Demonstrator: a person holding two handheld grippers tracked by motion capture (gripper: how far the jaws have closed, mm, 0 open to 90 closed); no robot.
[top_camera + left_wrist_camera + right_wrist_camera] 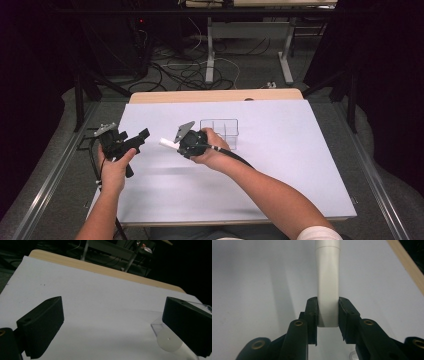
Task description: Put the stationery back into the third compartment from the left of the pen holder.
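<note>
A table (280,165) under a big white sheet is taking up most of the high view, with a strip of bare wood showing along its far edge. A person is reaching in from the near side, 1 gripper in each hand, both held above the sheet.

A clear plastic box (220,131) with what look to be 2 compartments is sitting on the sheet just past the right hand; the dividers are faint, so the count is hard to be sure of. In the left gripper view, a clear corner is peeking out beside the right-hand jaw.

The right gripper (328,312) is pointing toward the left one, and its 2 jaws are pressing on both flat sides of a white tube (328,285), clamping it near its lower end. The tube is sticking straight out beyond the jaws, its far end cut off by the top of the right gripper view. In the high view, its white tip is poking out toward the left gripper, near it but not touching.

The left gripper (112,322) is standing wide open, with nothing between its jaws but the white sheet below.
</note>
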